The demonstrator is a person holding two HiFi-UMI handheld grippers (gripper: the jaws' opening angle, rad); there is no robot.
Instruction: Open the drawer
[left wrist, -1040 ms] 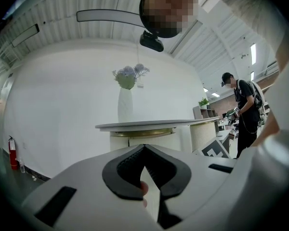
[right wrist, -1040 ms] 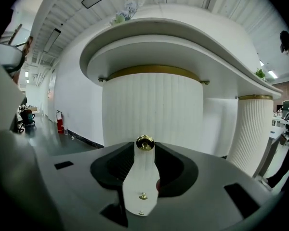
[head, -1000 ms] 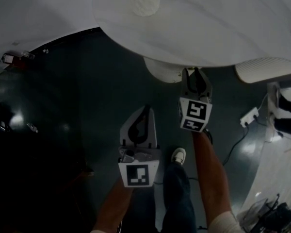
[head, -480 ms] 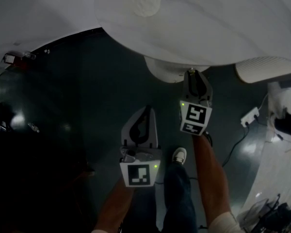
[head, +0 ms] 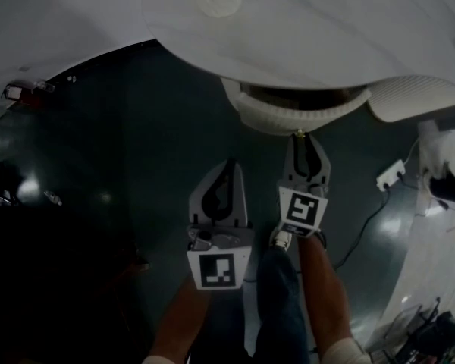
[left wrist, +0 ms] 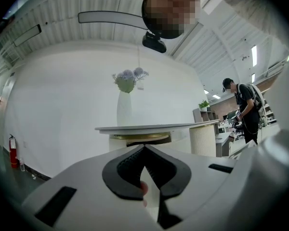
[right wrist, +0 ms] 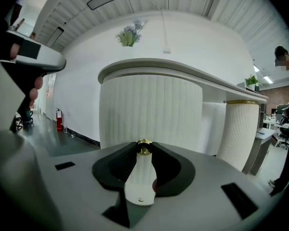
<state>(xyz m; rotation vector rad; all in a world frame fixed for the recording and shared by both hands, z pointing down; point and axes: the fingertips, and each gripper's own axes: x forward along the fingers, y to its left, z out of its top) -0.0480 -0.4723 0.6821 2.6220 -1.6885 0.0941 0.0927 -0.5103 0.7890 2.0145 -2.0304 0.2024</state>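
I grip the round gold knob (right wrist: pixel 144 148) of the ribbed, curved white drawer (head: pixel 288 120), ajar under the desk (head: pixel 326 36), in my just-closed right tool (head: pixel 299 138); left tool (left wrist: pixel 144 148) hangs clear, jaws together.

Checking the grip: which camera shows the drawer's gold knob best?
The right gripper view: the knob sits close up, pinched between the right gripper tips. The head view shows only a speck; the left gripper view shows none.

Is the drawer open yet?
Partly. The drawer sits partway out, with a dark gap behind its front. The right tongs have just closed on its gold knob. Probably left: pulling it further out. The left tongs are shut and empty.
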